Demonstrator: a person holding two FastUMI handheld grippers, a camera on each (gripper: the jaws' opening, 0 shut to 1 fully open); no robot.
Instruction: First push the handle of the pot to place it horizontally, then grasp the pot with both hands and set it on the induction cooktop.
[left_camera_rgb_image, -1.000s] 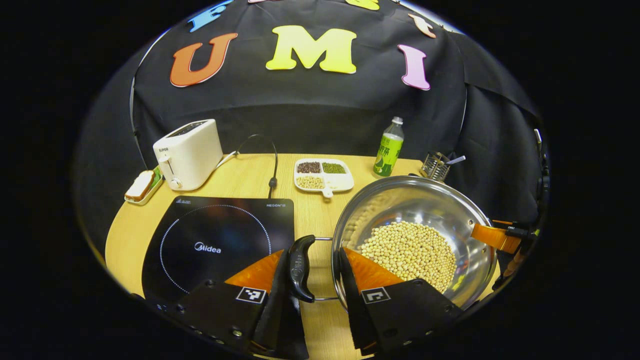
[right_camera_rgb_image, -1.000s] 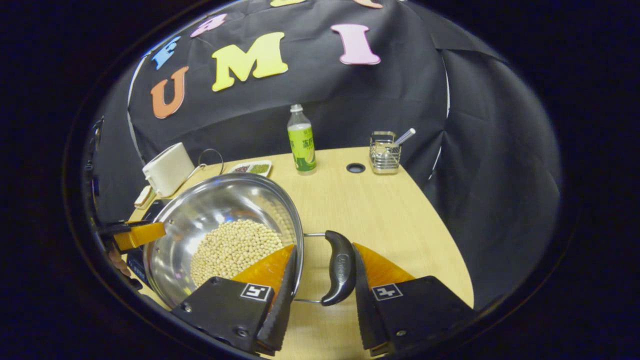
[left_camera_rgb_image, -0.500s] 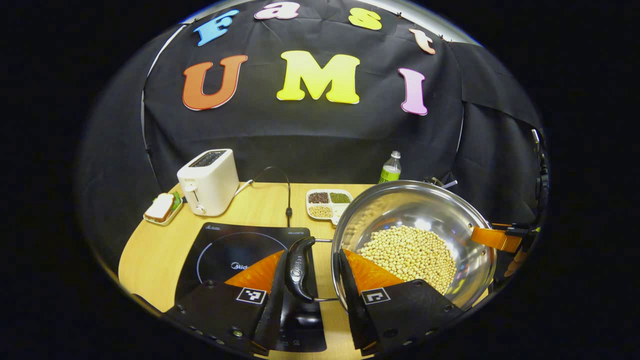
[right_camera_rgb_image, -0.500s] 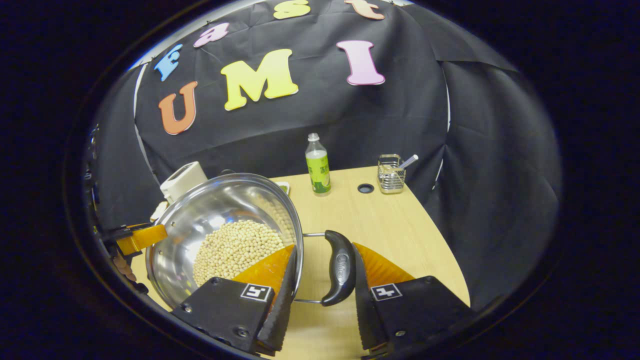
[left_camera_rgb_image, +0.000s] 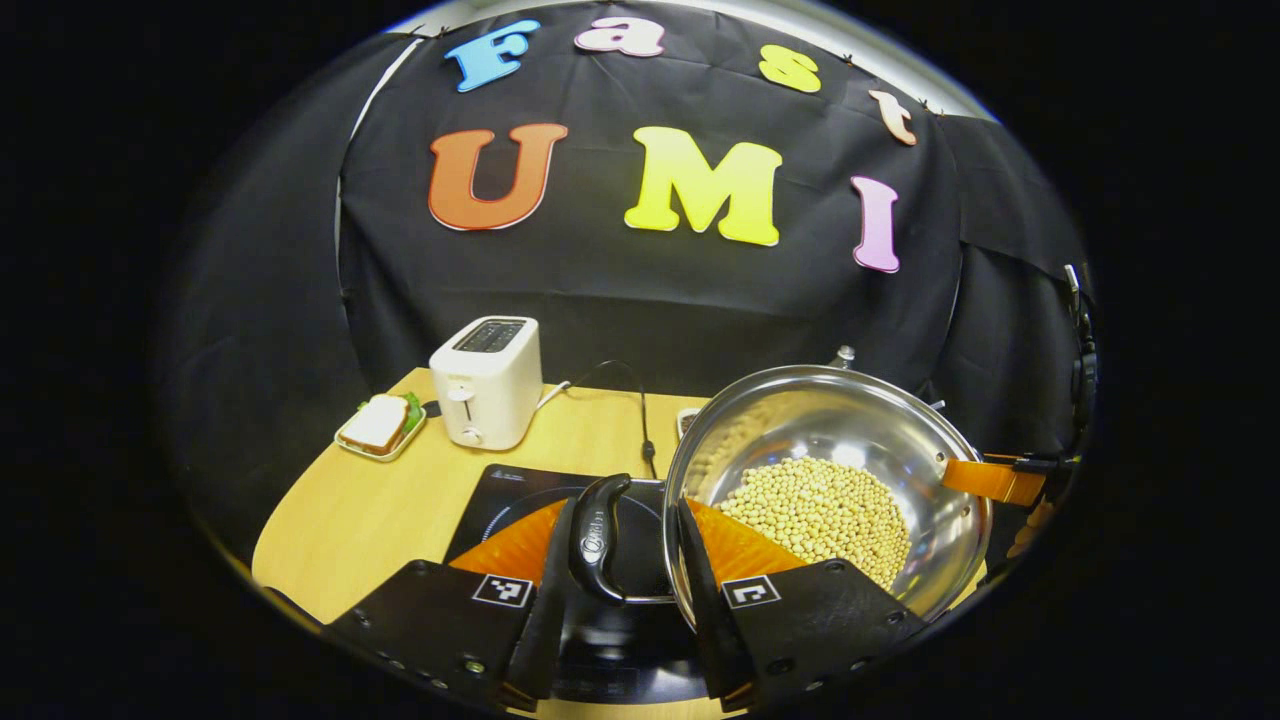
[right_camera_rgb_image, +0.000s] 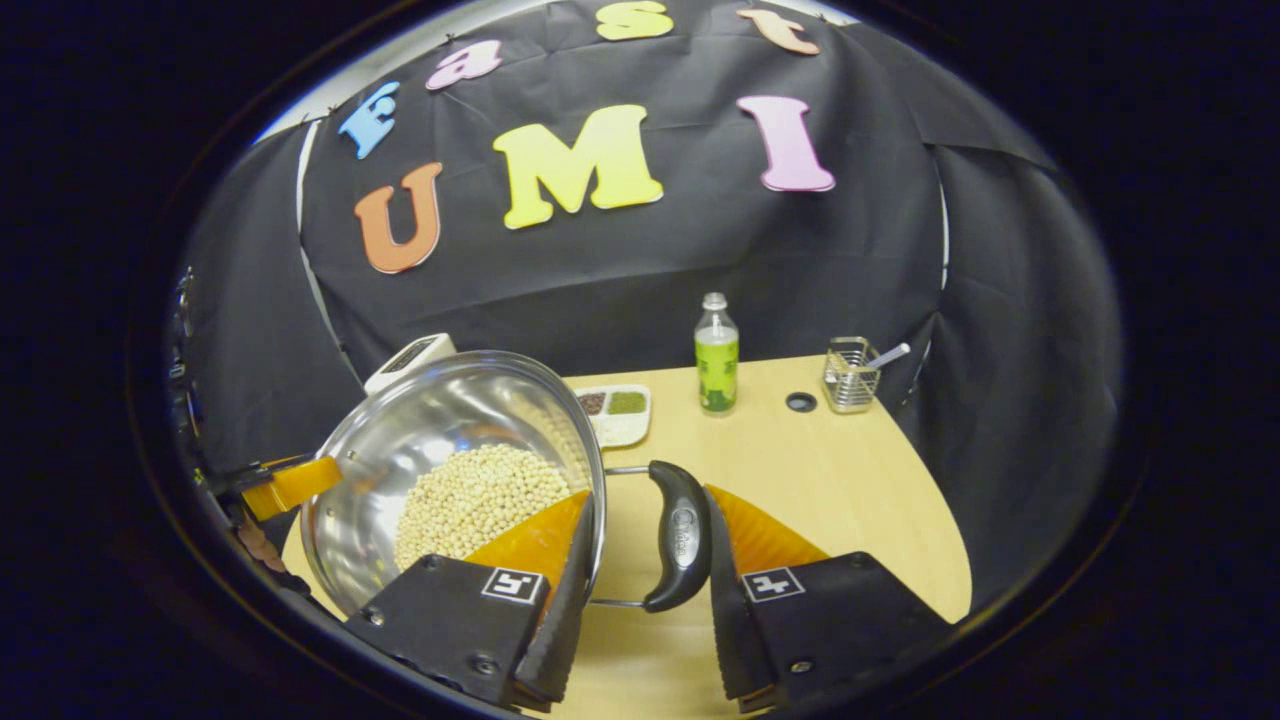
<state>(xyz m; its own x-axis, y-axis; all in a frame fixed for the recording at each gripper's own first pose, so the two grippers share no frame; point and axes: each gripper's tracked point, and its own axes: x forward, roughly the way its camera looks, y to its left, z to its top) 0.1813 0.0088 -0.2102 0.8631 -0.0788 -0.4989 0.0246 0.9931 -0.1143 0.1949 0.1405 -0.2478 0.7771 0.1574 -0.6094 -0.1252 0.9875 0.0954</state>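
- Black cloth wall behind a light wood desk (right_camera_rgb_image: 830, 470); white toaster (left_camera_rgb_image: 487, 381) at the back left, with a sandwich on a small tray (left_camera_rgb_image: 380, 427) just beside it.
- Steel pot (left_camera_rgb_image: 830, 440) holds pale beans (left_camera_rgb_image: 815, 505) and is raised off the desk, carried between both grippers.
- Left gripper (left_camera_rgb_image: 620, 545): fingers on either side of the pot's black left handle (left_camera_rgb_image: 598, 535), one against the handle's outer face, the other inside the pot rim. Whether both press on the handle is hard to tell.
- Right gripper (right_camera_rgb_image: 645, 545): fingers astride the black right handle (right_camera_rgb_image: 680, 535); the outer finger looks to touch it, the inner one sits inside the rim over the beans. Grip not clear either.
- Induction cooktop (left_camera_rgb_image: 520, 490) lies black on the desk, below the left handle and the pot's left edge in the left gripper view.
- Right gripper view: green bottle (right_camera_rgb_image: 716, 355), wire caddy (right_camera_rgb_image: 850, 375) with a utensil, and a divided dish of grains (right_camera_rgb_image: 618, 412) at the far side of the desk.
- Opposite gripper's orange finger shows at the far rim of the pot in both views.
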